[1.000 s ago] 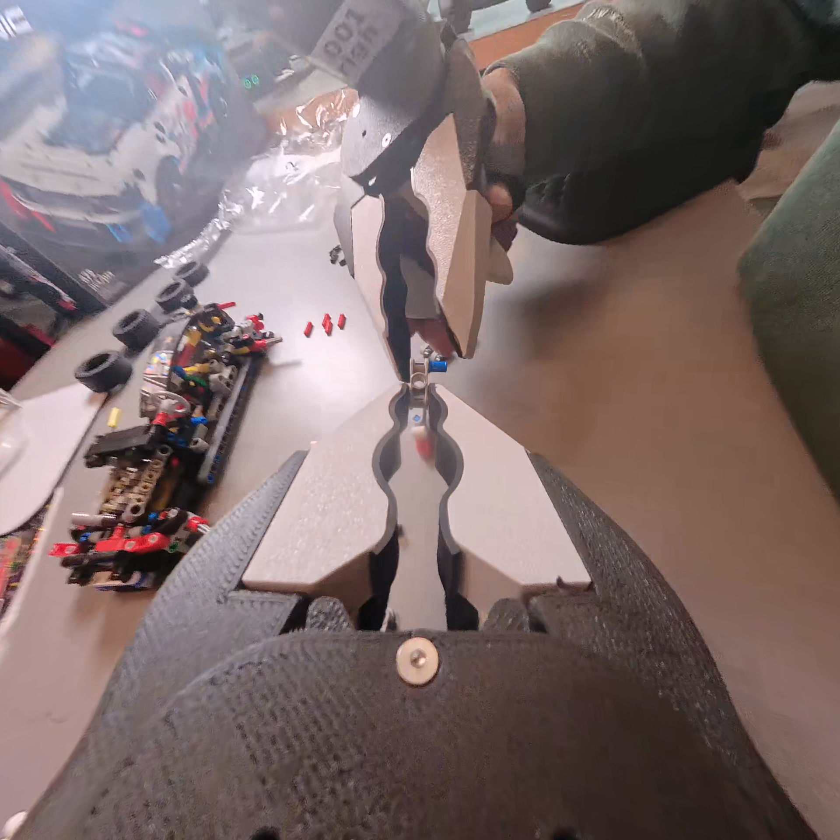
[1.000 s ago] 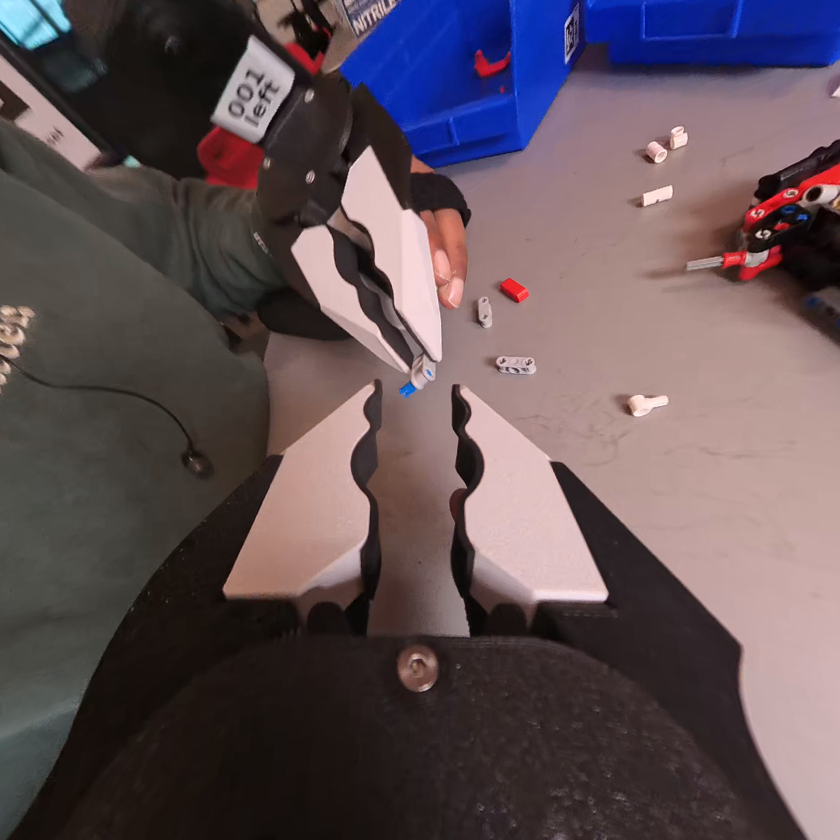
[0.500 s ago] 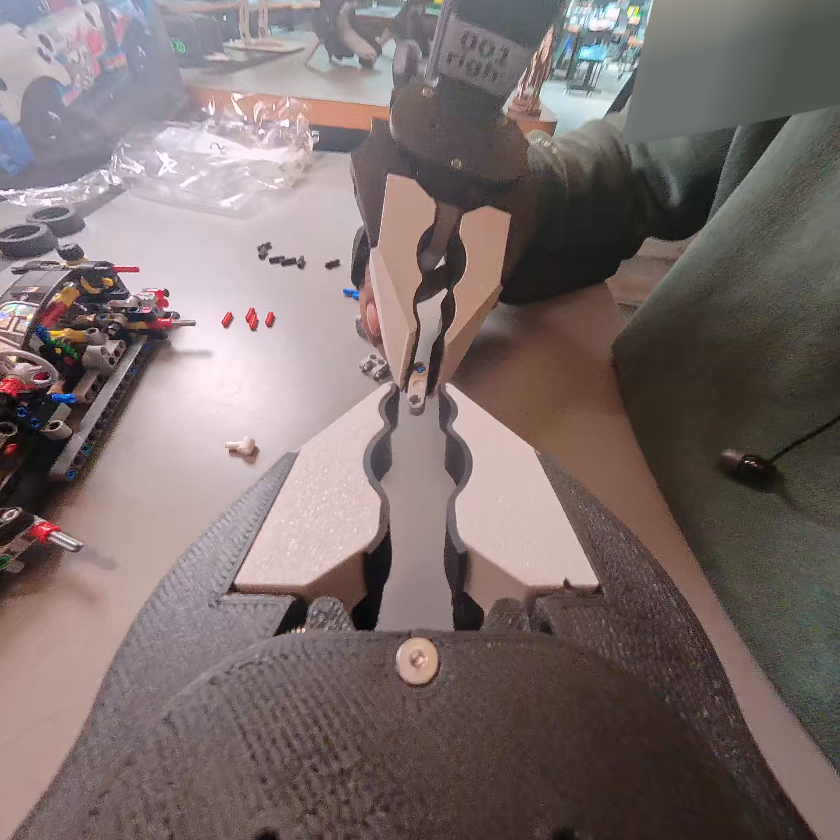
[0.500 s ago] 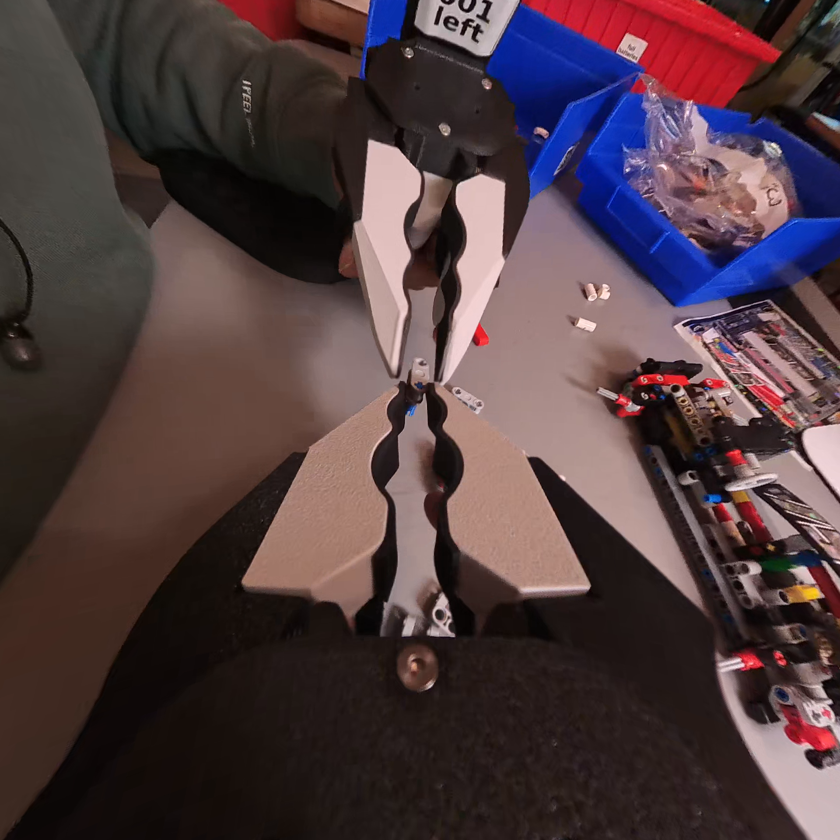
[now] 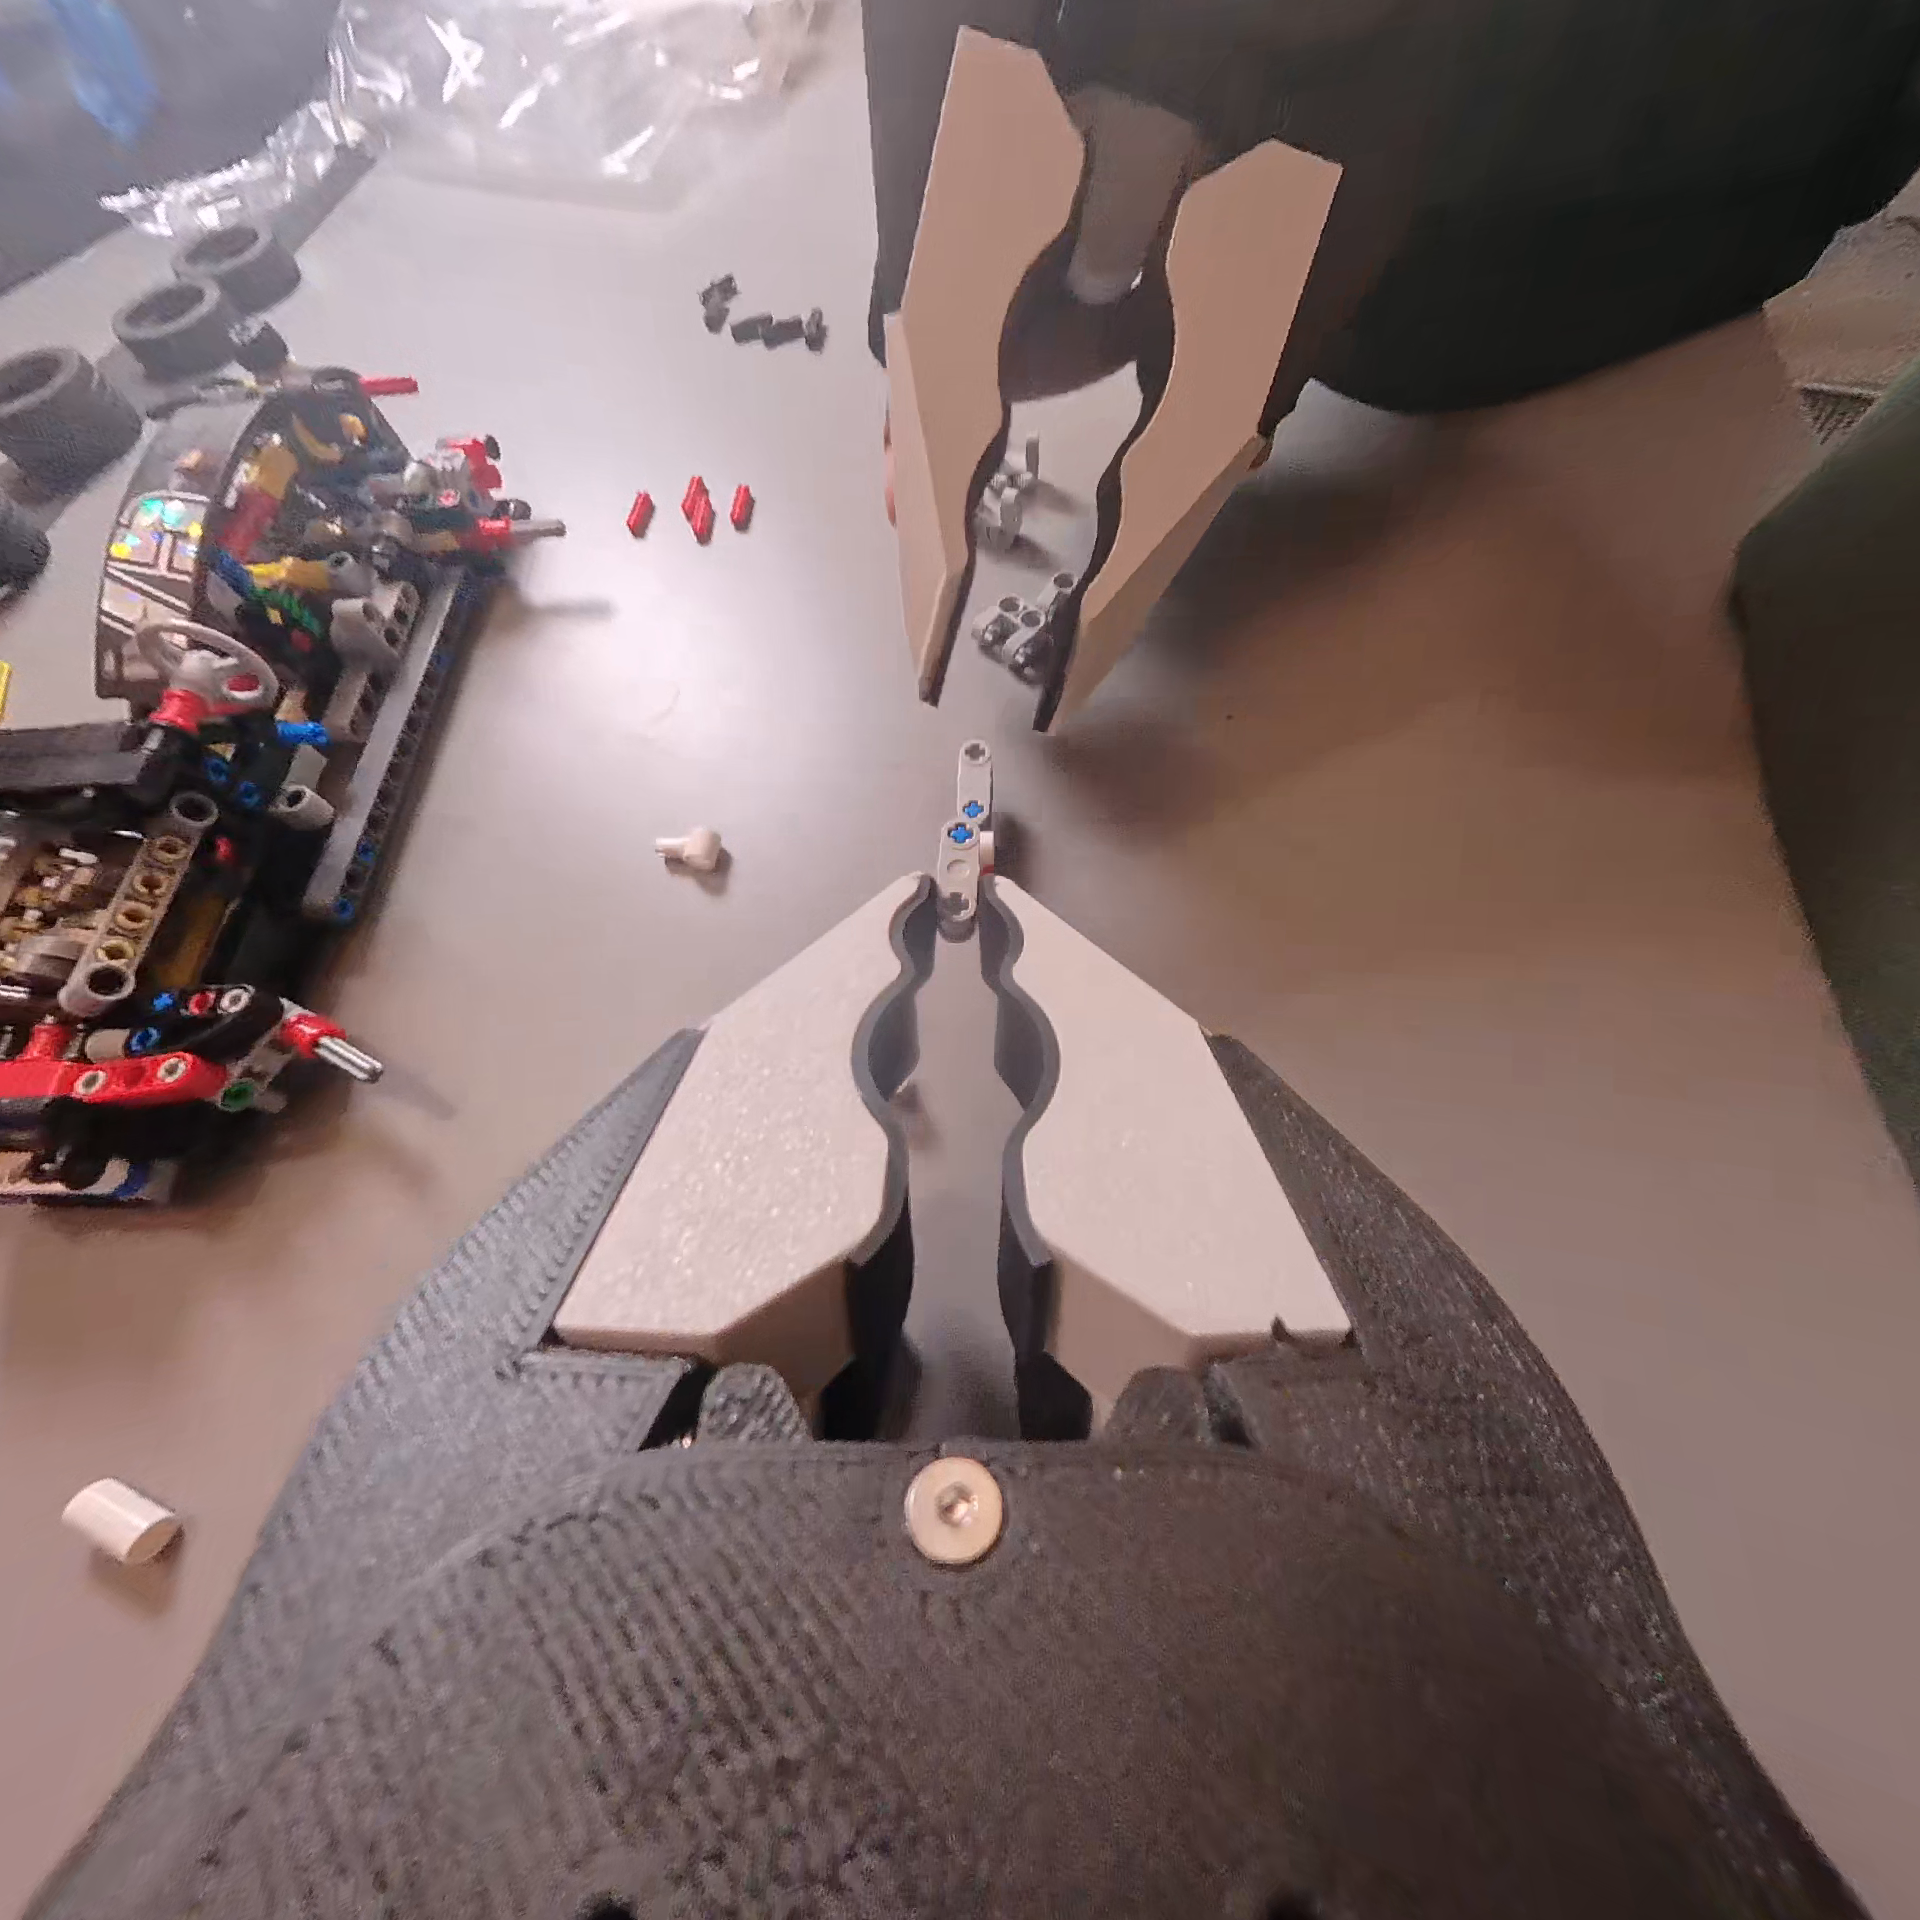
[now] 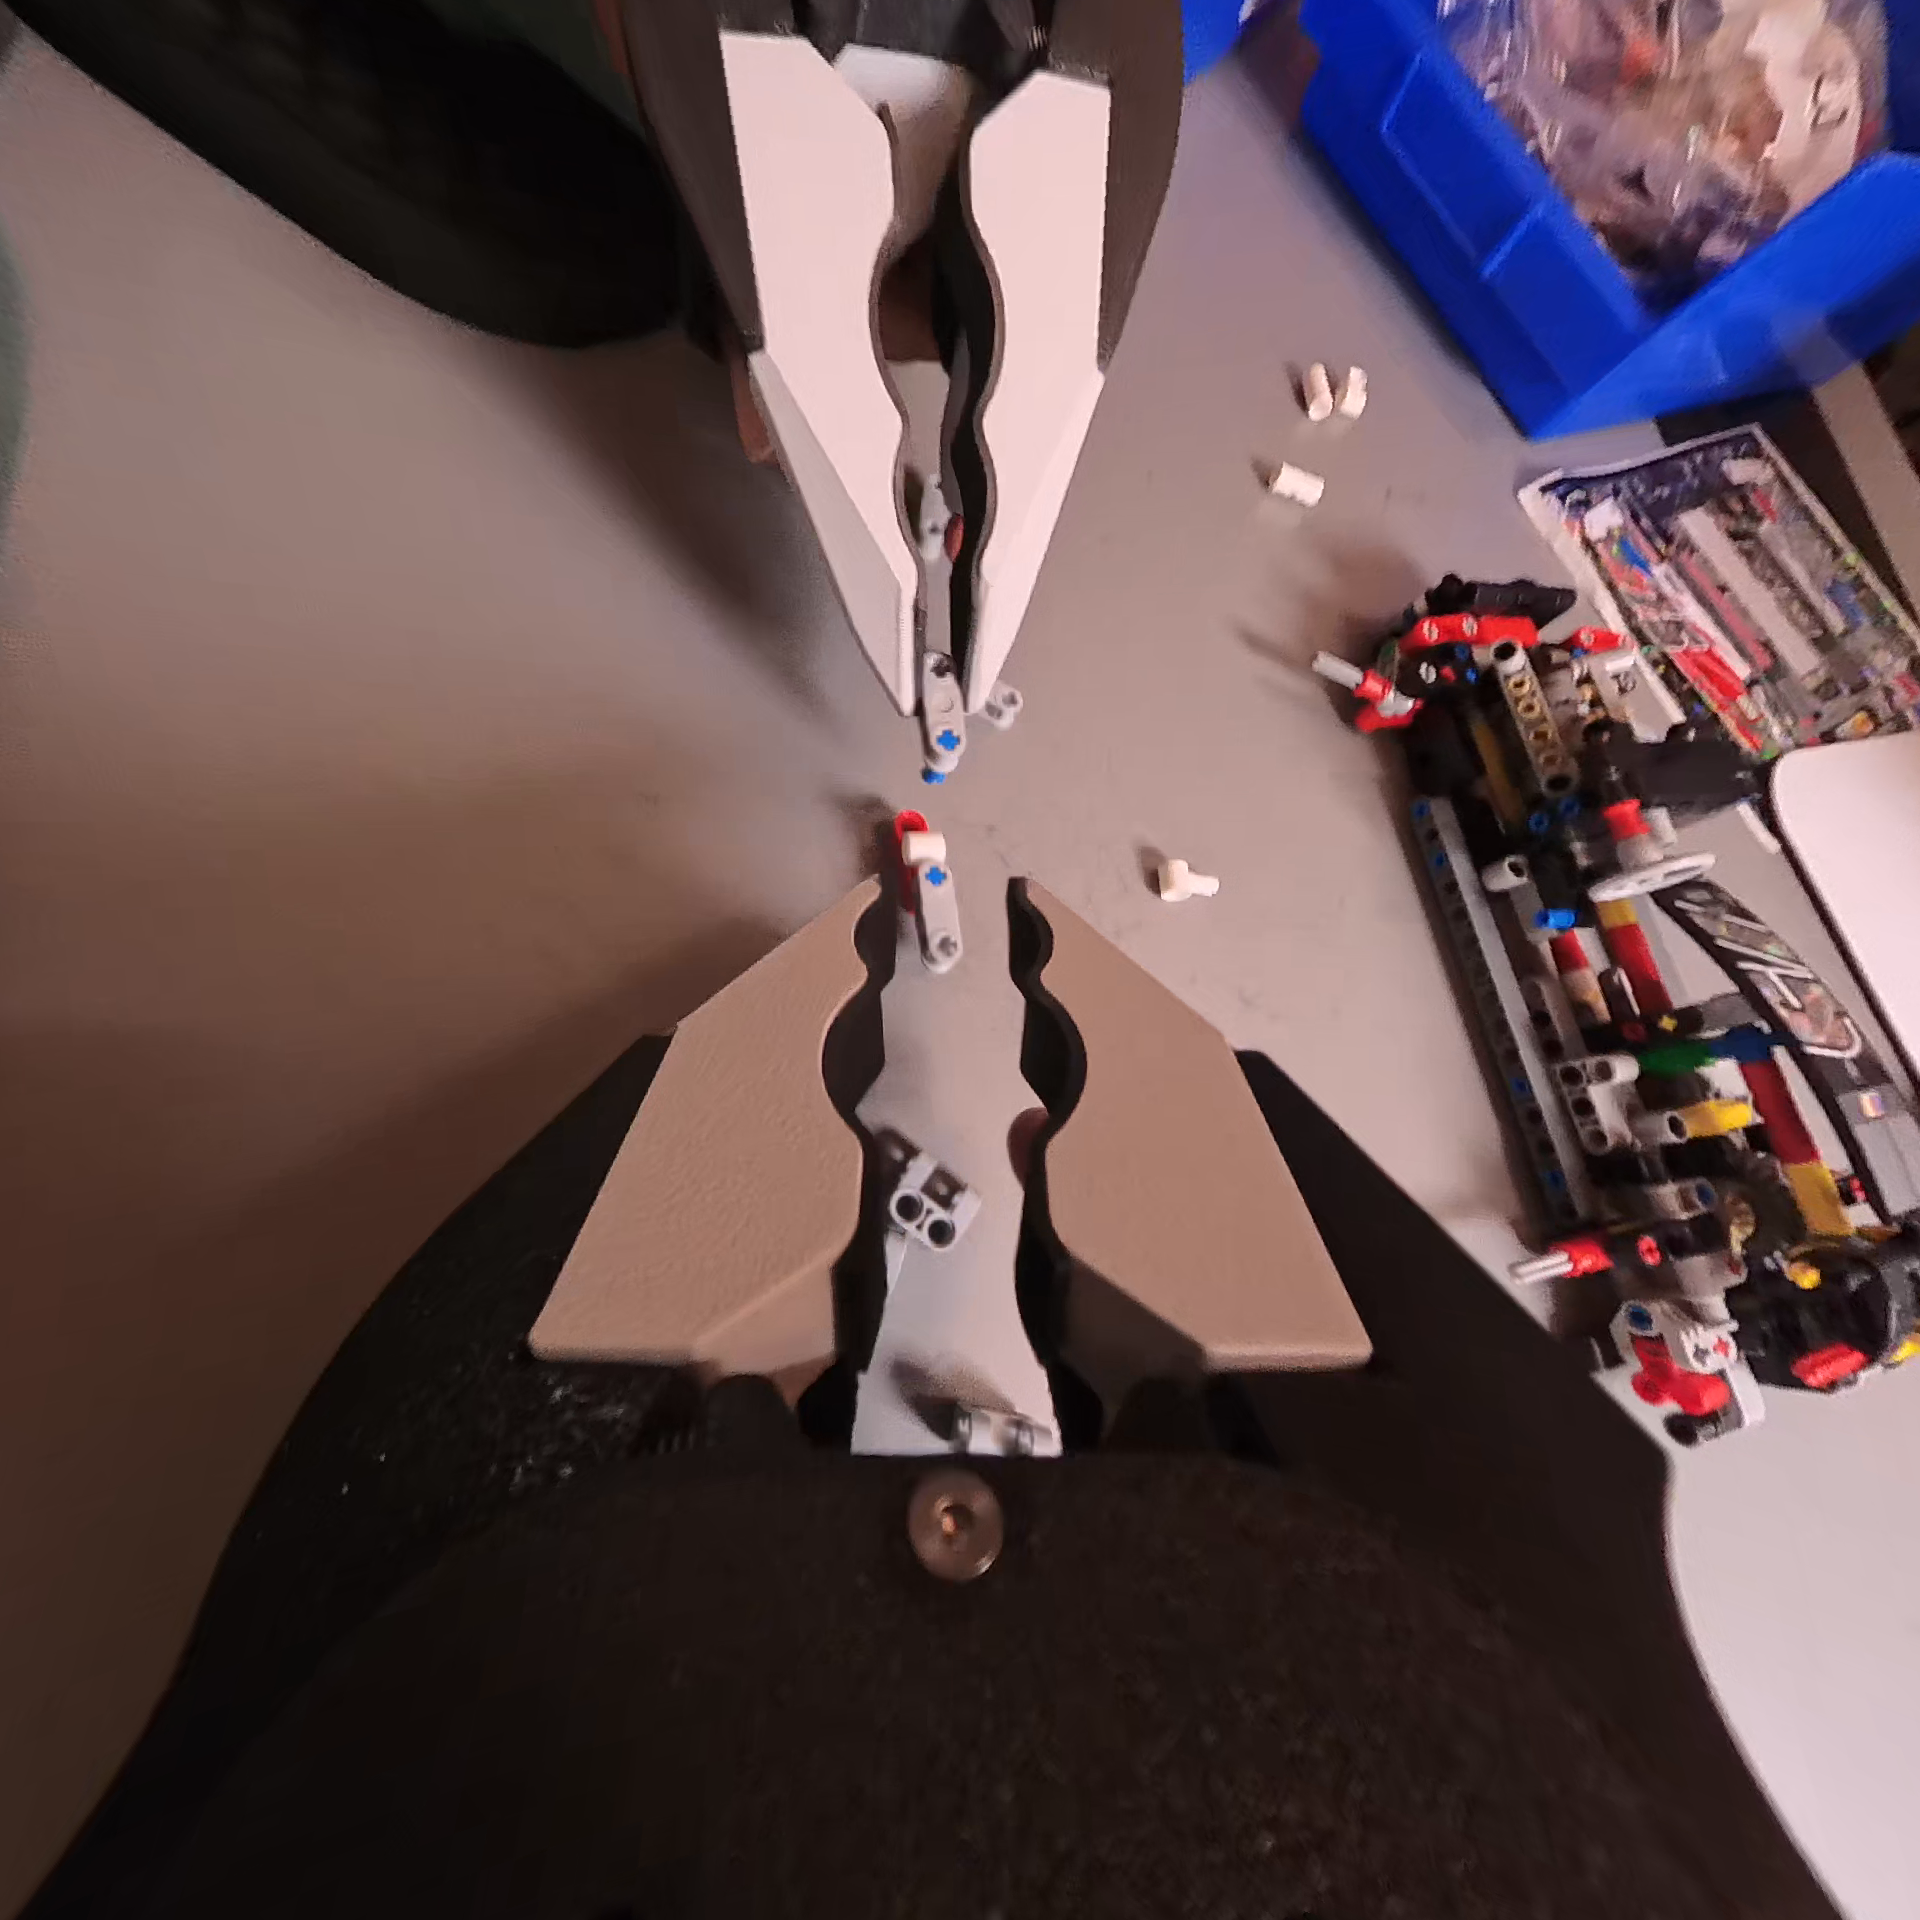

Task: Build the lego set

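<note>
drawn apart now after sitting tip to tip half a second ago, with the right gripper (image 6: 945, 889) sprung wide and gripping nothing. over on the left gripper (image 5: 958, 891): pinched almost closed on the tail of a grey link (image 5: 957, 864), long axis straight out along the fingers, blue cross-pin end leading toward the other tool. just beyond that, a second grey link (image 6: 937, 916), loose between the right tips and nearer the left-hand finger, apparently touching neither. lined up roughly end to end with the first, blue end facing it, a red piece (image 6: 908, 831) along one side. can't tell whether resting on the grey table (image 5: 1351, 935) or just above it. off to the side, the half-built car chassis (image 6: 1662, 987), long beam running roughly parallel to the grippers' line, a white peg (image 6: 1184, 881) between. printed booklet (image 6: 1725, 592) just beside the blue bin (image 6: 1558, 312), lettering too blurred to read.
</note>
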Action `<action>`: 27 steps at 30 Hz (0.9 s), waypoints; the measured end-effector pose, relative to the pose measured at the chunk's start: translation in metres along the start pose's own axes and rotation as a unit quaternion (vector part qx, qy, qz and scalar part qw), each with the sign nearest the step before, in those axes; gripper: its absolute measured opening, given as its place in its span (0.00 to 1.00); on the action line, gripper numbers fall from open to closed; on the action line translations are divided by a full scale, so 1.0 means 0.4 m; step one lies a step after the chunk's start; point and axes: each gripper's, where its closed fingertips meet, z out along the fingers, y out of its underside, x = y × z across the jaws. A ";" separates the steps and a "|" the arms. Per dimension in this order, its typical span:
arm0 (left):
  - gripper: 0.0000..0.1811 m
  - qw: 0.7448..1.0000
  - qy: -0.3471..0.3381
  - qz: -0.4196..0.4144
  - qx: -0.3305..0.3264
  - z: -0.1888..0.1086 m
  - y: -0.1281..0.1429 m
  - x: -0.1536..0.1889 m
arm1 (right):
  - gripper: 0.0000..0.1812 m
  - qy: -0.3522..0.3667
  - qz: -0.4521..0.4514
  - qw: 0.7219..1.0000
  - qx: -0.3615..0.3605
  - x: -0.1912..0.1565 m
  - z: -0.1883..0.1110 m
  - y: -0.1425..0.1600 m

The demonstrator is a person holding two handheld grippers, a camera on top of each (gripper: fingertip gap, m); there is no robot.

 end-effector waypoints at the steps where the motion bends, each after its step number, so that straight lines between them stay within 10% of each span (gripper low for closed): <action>1: 0.03 1.000 0.002 -0.001 -0.006 0.006 0.004 0.001 | 0.11 -0.002 0.001 1.000 -0.009 0.000 0.004 0.008; 27: 0.03 0.992 0.074 -0.064 -0.084 0.038 0.021 0.001 | 0.03 -0.108 -0.005 0.990 -0.091 -0.015 0.067 0.040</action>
